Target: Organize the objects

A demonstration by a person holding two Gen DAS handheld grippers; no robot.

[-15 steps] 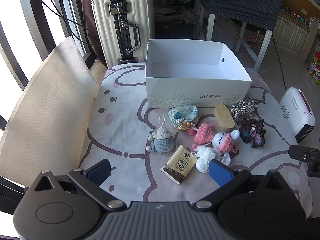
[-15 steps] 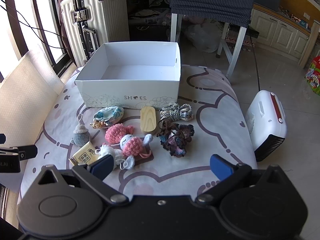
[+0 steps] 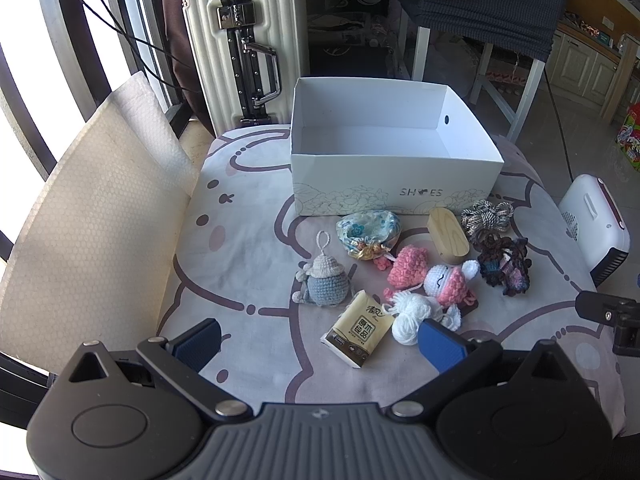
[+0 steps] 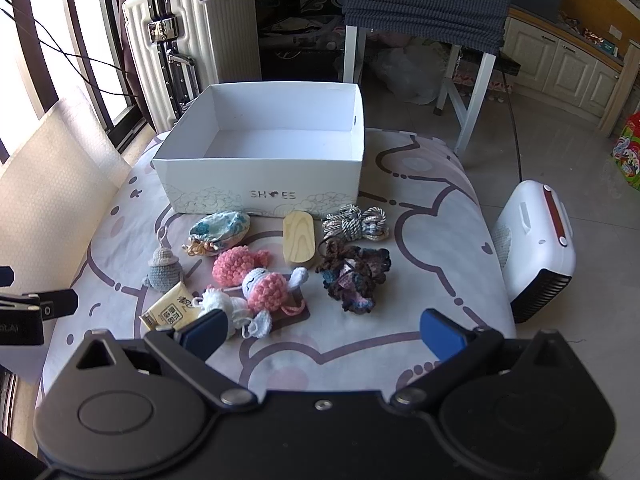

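Observation:
An open white shoe box [image 3: 394, 190] [image 4: 264, 194] stands empty at the back of the patterned table. In front of it lie several small items: a floral pouch [image 3: 370, 230] [image 4: 220, 228], a grey crochet doll [image 3: 326, 280] [image 4: 164, 270], a tissue pack [image 3: 358, 328] [image 4: 172, 312], a pink crochet ball [image 3: 410, 266] [image 4: 234, 266], a pink-white bunny [image 3: 448, 280] [image 4: 268, 286], a wooden block [image 3: 448, 236] [image 4: 298, 240], a rope bundle [image 3: 486, 216] [image 4: 354, 222] and a dark yarn piece [image 3: 504, 266] [image 4: 356, 276]. My left gripper [image 3: 318, 344] and right gripper [image 4: 322, 332] are open and empty, above the table's near edge.
A white heater [image 4: 536, 248] [image 3: 596, 226] stands on the floor to the right. A white suitcase [image 3: 244, 44] [image 4: 188, 36] stands behind the box. A padded cream panel [image 3: 92, 216] lies left of the table. A chair with dark cloth [image 4: 428, 4] stands at the back.
Both grippers have shifted slightly; the scene's objects have not moved.

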